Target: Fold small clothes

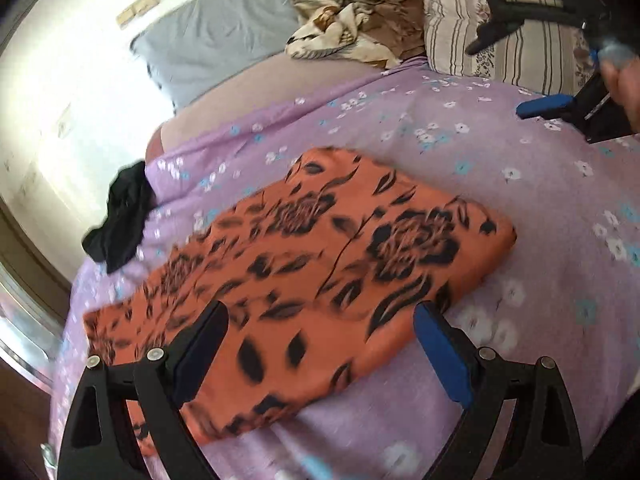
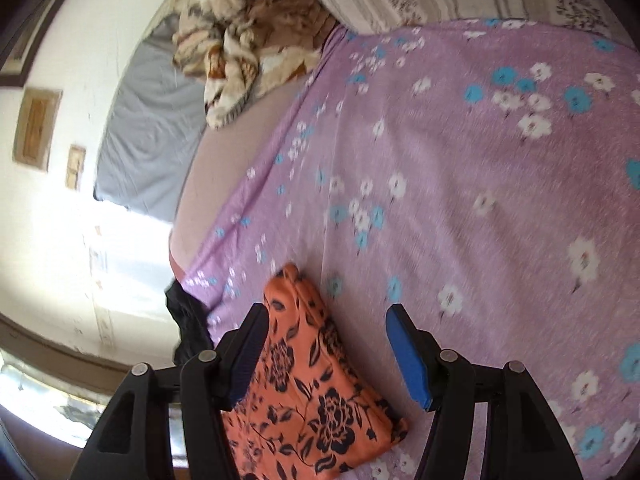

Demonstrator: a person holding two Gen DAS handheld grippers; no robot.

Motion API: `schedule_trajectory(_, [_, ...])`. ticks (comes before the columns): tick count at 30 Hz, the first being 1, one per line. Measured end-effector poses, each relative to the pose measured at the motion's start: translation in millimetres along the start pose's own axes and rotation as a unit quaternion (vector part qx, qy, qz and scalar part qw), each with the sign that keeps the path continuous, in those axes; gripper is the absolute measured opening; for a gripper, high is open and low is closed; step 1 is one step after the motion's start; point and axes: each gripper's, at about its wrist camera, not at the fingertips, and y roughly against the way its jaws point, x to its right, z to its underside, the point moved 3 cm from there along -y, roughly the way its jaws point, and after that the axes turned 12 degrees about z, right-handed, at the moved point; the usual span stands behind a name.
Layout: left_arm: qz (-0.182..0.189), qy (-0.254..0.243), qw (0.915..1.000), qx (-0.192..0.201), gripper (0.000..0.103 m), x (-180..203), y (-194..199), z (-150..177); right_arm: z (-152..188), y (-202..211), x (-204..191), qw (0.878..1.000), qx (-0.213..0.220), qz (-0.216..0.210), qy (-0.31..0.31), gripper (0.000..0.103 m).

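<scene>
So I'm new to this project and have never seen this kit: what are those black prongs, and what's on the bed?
The prongs are hand-held grippers, one in each of a person's hands, each carrying a camera that looks along its fingers. In the left camera's picture the left gripper stands open over a folded orange floral cloth lying on the lilac flowered bedsheet; the right gripper shows at top right. The other picture is from the right gripper, also open. Neither holds anything. A black garment lies at the bed's edge.

Orange cloth (image 1: pixel 312 264) – black roses, lilac sheet (image 1: pixel 520 208) – white-blue flowers, seemingly black garment (image 1: pixel 120 220)
</scene>
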Motion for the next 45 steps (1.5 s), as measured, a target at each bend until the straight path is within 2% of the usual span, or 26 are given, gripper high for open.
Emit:
schedule_trajectory(7, [-0.032, -0.023, 0.9992, -0.001, 0.094, 28, -32, -25, -27, 18, 26, 0.997, 0.024, -0.037, -0.061, 0.065])
schedule_trajectory(13, [-0.043, 0.019, 0.9989, -0.003, 0.093, 27, -48, -39, -38, 25, 29, 0.994, 0.030, -0.064, -0.080, 0.065])
schedule_trajectory(15, [-0.028, 0.039, 0.9988, -0.003, 0.071, 21, -52, -43, -38, 23, 27, 0.994, 0.023, -0.071, -0.074, 0.065])
schedule_trajectory(16, [-0.015, 0.051, 0.9986, -0.006, 0.033, 17, -55, -44, -37, 21, 25, 0.995, 0.016, -0.076, -0.069, 0.065])
schedule_trajectory(17, [-0.006, 0.063, 0.9979, -0.014, 0.000, 14, -58, -44, -36, 17, 20, 0.995, 0.003, -0.085, -0.060, 0.065])
schedule_trajectory(18, [0.003, 0.081, 0.9965, -0.024, 0.003, 9, -62, -44, -34, 12, 16, 0.994, -0.008, -0.090, -0.054, 0.065])
schedule_trajectory(19, [0.021, 0.107, 0.9938, -0.024, 0.001, -1, -63, -43, -32, 5, 10, 0.994, -0.026, -0.097, -0.043, 0.065])
schedule_trajectory(22, [0.044, 0.126, 0.9910, -0.005, 0.000, -13, -58, -42, -25, -12, -7, 0.993, -0.062, -0.098, -0.009, 0.065])
schedule_trajectory(25, [0.125, 0.114, 0.9855, -0.002, 0.000, -12, -42, -39, -18, -28, -16, 0.993, -0.084, -0.080, 0.009, 0.065])
schedule_trajectory(27, [0.162, 0.080, 0.9836, -0.002, 0.024, -4, -26, -30, -14, -36, -15, 0.992, -0.101, -0.082, -0.003, 0.065])
schedule_trajectory(28, [0.165, 0.062, 0.9844, -0.001, 0.061, -2, -18, -24, -13, -39, -14, 0.990, -0.111, -0.087, -0.005, 0.065])
schedule_trajectory(29, [0.155, 0.052, 0.9865, 0.004, 0.087, -4, -10, -19, -12, -41, -14, 0.988, -0.121, -0.092, -0.005, 0.065])
schedule_trajectory(31, [0.130, 0.043, 0.9903, 0.024, 0.091, -10, 6, -7, -8, -46, -16, 0.984, -0.150, -0.096, 0.010, 0.065])
schedule_trajectory(34, [0.099, 0.033, 0.9945, 0.008, 0.091, -23, 16, 7, 2, -56, -9, 0.979, -0.189, -0.070, 0.029, 0.065])
schedule_trajectory(37, [0.069, 0.056, 0.9960, -0.009, 0.091, -52, 24, 24, 10, -68, 9, 0.970, -0.235, -0.063, 0.008, 0.065])
schedule_trajectory(39, [0.054, 0.065, 0.9964, -0.011, 0.091, -67, 28, 33, 17, -75, 21, 0.966, -0.254, -0.044, -0.003, 0.065])
schedule_trajectory(41, [0.056, 0.067, 0.9960, -0.019, 0.091, -71, 32, 37, 22, -79, 23, 0.964, -0.264, -0.034, -0.004, 0.065])
schedule_trajectory(45, [0.087, 0.051, 0.9948, -0.005, 0.091, -53, 41, 29, 41, -94, 15, 0.954, -0.297, -0.035, 0.001, 0.070])
